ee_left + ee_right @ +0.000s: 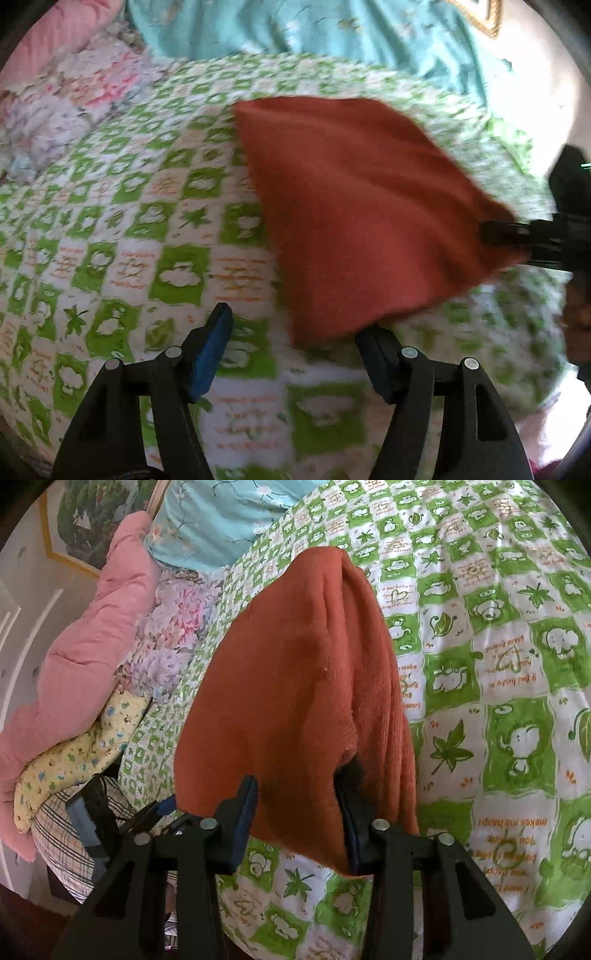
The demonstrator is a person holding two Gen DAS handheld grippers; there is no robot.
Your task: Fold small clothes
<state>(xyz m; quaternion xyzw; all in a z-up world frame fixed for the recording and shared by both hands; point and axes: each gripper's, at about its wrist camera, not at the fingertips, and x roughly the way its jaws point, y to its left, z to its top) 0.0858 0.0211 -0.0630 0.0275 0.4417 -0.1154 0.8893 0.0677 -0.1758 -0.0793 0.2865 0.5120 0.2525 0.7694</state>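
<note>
Right wrist view: the rust-orange cloth (295, 686) hangs folded over ahead of the right gripper (295, 805), draped between its fingers.
Right gripper: fingers stand apart with cloth bunched between them; whether they clamp it cannot be told.
Left wrist view: blurred; the cloth (354, 206) spreads ahead and right of the left gripper (295, 339).
Left gripper: released, fingers wide, cloth's lower edge touching its right finger.
Underneath: green-and-white checked bedspread (498, 646).
Cloth look: plain, knitted texture, soft creases.
</note>
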